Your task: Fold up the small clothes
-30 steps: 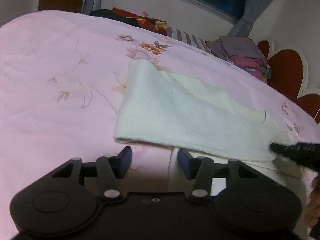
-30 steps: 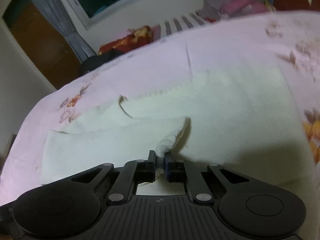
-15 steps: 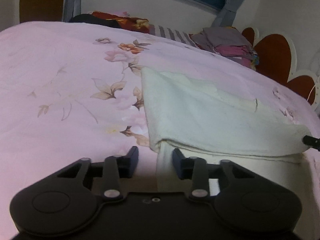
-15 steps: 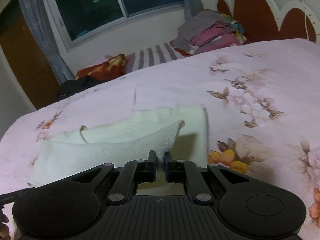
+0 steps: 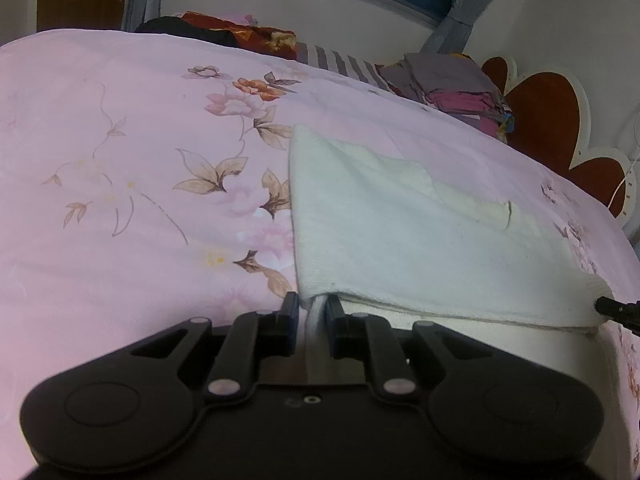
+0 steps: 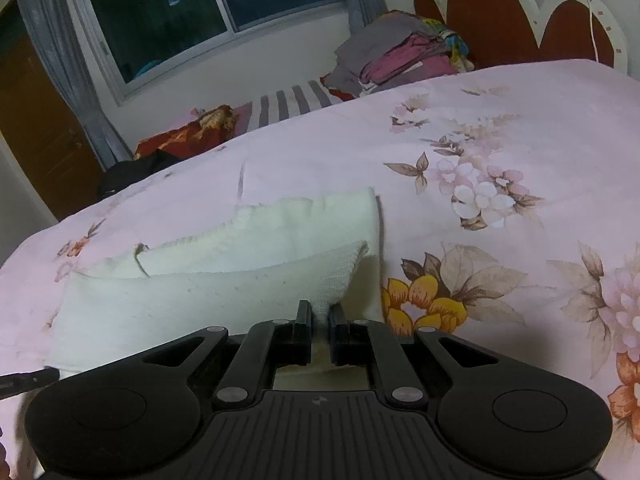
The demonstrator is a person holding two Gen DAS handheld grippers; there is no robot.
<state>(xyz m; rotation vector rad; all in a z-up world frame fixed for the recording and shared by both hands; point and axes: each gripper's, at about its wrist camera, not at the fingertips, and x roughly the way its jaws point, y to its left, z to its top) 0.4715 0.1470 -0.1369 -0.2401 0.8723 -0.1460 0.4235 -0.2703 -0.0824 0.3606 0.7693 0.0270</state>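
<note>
A small cream-white cloth (image 5: pixel 404 240) lies folded over on a pink flowered bedspread (image 5: pixel 120 168). My left gripper (image 5: pixel 312 312) is shut on the cloth's near left corner. My right gripper (image 6: pixel 320 316) is shut on the cloth's (image 6: pixel 208 292) near right corner, which is lifted a little off the bed. The right gripper's tip shows at the right edge of the left wrist view (image 5: pixel 618 310); the left gripper's tip shows at the left edge of the right wrist view (image 6: pixel 28 378). The cloth's upper layer covers a lower layer with a ragged far edge.
A stack of grey and pink clothes (image 6: pixel 400 56) sits at the far edge of the bed by a red and white headboard (image 6: pixel 520 20). A red patterned bundle (image 6: pixel 188 132) and a striped pillow (image 6: pixel 292 104) lie under the window.
My left gripper moved up to the cloth's near left corner and closed on it. My right gripper kept its hold and carried its corner toward me across the cloth.
</note>
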